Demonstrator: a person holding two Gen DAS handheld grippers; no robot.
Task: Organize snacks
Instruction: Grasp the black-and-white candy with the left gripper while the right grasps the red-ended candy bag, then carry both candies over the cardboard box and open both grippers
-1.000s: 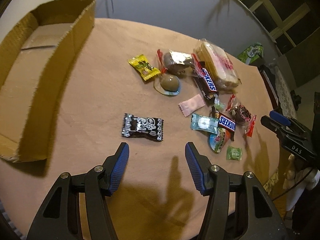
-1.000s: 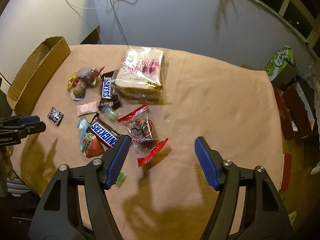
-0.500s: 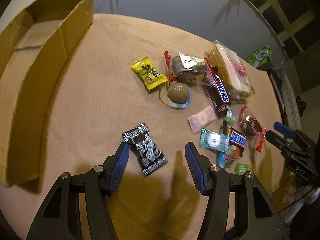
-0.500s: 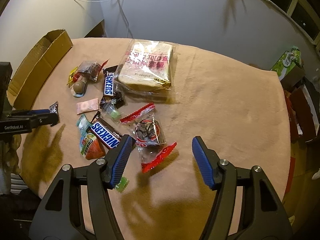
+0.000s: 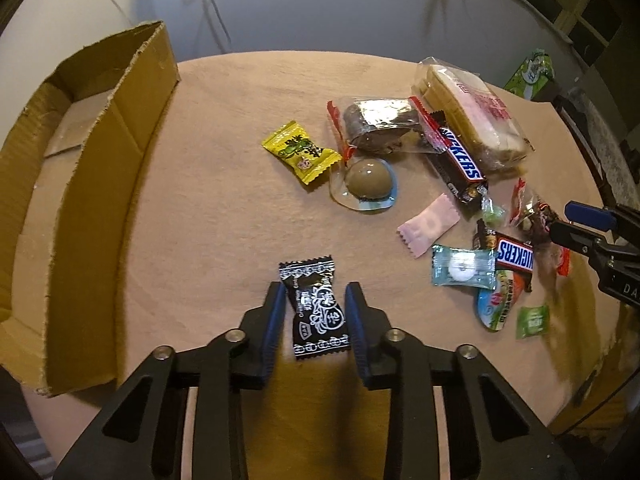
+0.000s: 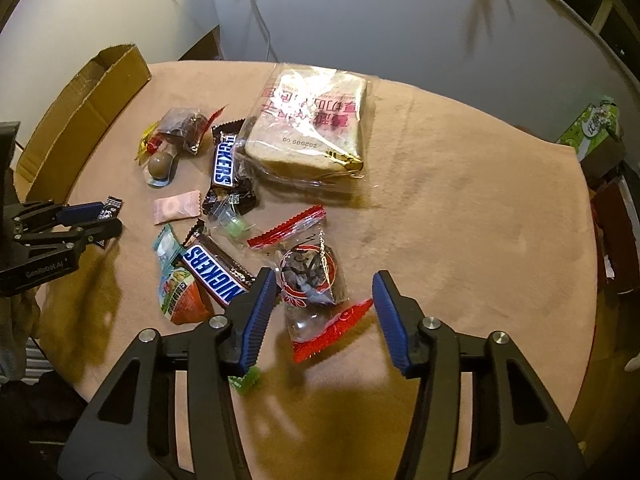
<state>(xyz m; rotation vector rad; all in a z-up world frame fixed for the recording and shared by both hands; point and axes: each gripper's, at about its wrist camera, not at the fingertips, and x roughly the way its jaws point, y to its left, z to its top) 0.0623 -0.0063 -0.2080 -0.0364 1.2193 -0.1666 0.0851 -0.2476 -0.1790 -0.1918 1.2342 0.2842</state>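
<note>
A black candy packet (image 5: pixel 317 307) lies on the tan table between the pads of my left gripper (image 5: pixel 314 304); the jaws have narrowed to its sides and seem to touch it. The cardboard box (image 5: pixel 84 184) stands open at the left. My right gripper (image 6: pixel 322 298) is open, straddling a clear red-edged snack bag (image 6: pixel 314 280) on the table. Other snacks lie in a cluster: two Snickers bars (image 5: pixel 460 160) (image 6: pixel 214 272), a bread pack (image 6: pixel 312 120), a yellow candy (image 5: pixel 300 151), a pink packet (image 5: pixel 428 226).
A brown egg-like snack in clear wrap (image 5: pixel 366 180), a teal mint packet (image 5: pixel 462 266) and a small green candy (image 6: pixel 245 382) lie among the pile. The table edge (image 6: pixel 576 400) curves close on the right. A green carton (image 6: pixel 592 128) stands beyond the table.
My left gripper moved forward over the black candy packet and its jaws closed in on it. My right gripper moved forward over the red-edged bag, still open.
</note>
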